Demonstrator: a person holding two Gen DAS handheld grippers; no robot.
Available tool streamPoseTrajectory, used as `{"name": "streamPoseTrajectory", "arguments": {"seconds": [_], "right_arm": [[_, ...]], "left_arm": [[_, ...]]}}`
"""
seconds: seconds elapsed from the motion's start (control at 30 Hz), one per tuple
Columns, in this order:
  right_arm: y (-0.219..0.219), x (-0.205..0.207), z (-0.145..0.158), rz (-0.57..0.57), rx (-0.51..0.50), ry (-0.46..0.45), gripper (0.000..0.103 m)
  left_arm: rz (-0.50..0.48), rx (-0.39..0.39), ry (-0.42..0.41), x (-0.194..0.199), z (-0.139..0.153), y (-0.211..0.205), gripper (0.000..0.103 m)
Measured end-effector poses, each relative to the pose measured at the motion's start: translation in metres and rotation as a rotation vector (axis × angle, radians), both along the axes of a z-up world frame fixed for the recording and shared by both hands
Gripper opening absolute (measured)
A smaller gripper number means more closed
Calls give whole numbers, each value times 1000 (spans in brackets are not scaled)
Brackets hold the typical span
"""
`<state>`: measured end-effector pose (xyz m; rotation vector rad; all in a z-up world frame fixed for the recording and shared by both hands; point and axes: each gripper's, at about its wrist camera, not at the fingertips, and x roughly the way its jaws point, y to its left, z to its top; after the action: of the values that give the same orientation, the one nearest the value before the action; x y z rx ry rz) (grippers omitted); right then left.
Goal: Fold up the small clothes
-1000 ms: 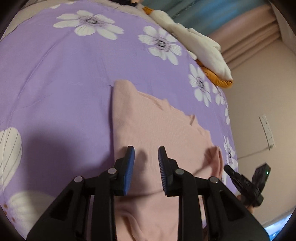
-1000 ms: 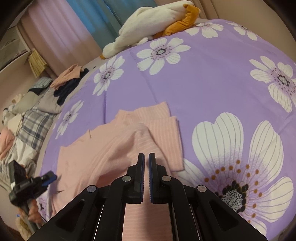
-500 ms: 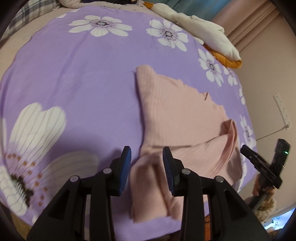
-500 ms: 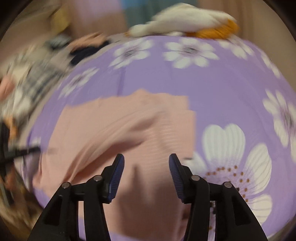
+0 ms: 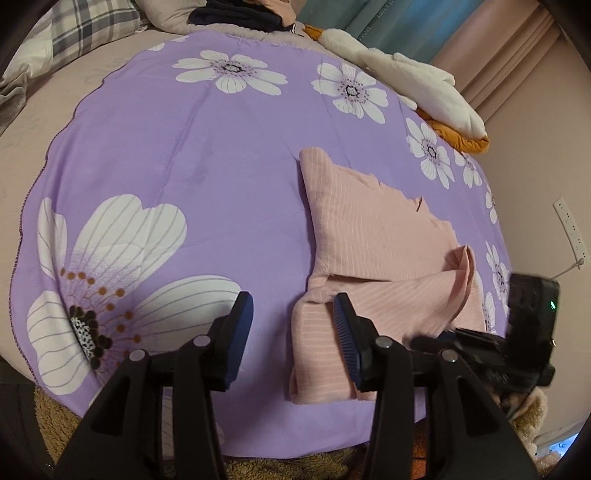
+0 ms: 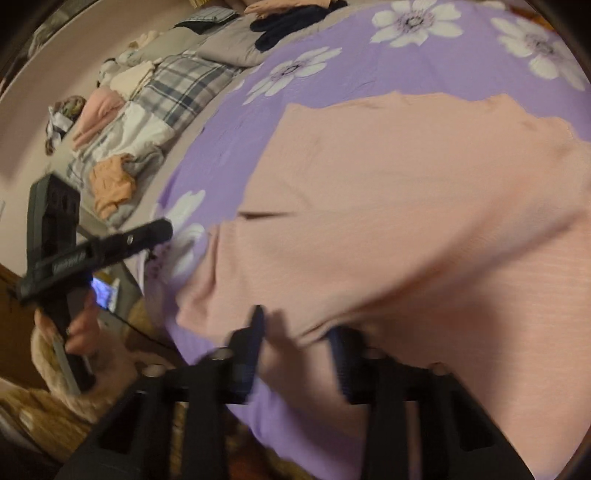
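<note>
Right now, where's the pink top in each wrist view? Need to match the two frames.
Left wrist: pink top lies right of centre on the purple floral sheet, its folded near edge by the right finger of the open left gripper.
Right wrist: pink top fills centre and right, blurred, beyond the open right gripper.
Shared landmark: the plaid bedding past the sheet's far edge.
</note>
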<state>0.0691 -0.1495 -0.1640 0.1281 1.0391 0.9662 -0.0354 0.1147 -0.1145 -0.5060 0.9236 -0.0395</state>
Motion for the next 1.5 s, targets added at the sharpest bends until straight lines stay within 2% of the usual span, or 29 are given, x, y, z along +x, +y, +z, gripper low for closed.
{"name": "streamPoseTrajectory", "arguments": {"seconds": [0.03, 0.13, 0.23, 0.27, 0.37, 0.5, 0.53, 0.6, 0.63, 0.67, 0.83, 0.93, 1.0, 1.1, 1.2, 1.27, 1.33, 1.4, 1.47, 1.5], "right_arm": [[6, 6, 2, -1, 15, 3, 7], [11, 22, 20, -22, 85, 1, 7], [12, 51, 35, -54, 174, 74, 7], [12, 61, 39, -69, 186, 72, 7], [17, 85, 38, -147, 166, 93, 7], [28, 101, 22, -181, 106, 128, 7], [24, 102, 20, -186, 107, 135, 9], [21, 103, 21, -185, 126, 140, 32], [16, 102, 24, -199, 134, 126, 55], [9, 99, 30, -220, 145, 97, 63], [-33, 104, 63, -269, 194, -11, 63], [-72, 104, 75, -394, 141, -103, 63], [-107, 102, 72, -510, 80, -149, 63], [-141, 105, 56, -586, 49, -122, 63], [-165, 105, 35, -631, 52, -86, 63], [-170, 104, 25, -623, 45, -72, 63], [-167, 104, 15, -602, 33, -55, 62], [-157, 103, 10, -584, 0, -49, 53], [-146, 101, 8, -558, -55, -71, 34], [-143, 101, 10, -562, -74, -83, 29]], "left_arm": [[1, -2, -5, -1, 2, 1, 45], [1, -5, -32, 1, 6, 3, 45], [-12, -6, -45, 9, 8, 4, 46], [-18, -6, -45, 13, 8, 4, 48], [-41, -9, -48, 25, 7, 2, 51], [-80, -29, -50, 41, 6, -3, 53], [-89, -32, -50, 45, 5, -5, 55], [-102, -25, -46, 56, 5, -10, 58], [-108, -17, -48, 62, 5, -12, 59], [-112, -11, -50, 68, 5, -15, 60], [-148, 10, -46, 93, 2, -28, 62], [-129, 34, -17, 107, -6, -28, 62], [-122, 21, 0, 114, -13, -27, 62], [-98, 45, 28, 120, -21, -26, 61], [-81, 64, 36, 121, -25, -26, 56], [-76, 51, 31, 120, -27, -27, 23], [-70, 33, 30, 120, -29, -28, 19], [-49, 56, 16, 117, -26, -31, 16], [-33, 78, -2, 114, -22, -33, 10], [-27, 82, -10, 112, -20, -34, 8]]}}
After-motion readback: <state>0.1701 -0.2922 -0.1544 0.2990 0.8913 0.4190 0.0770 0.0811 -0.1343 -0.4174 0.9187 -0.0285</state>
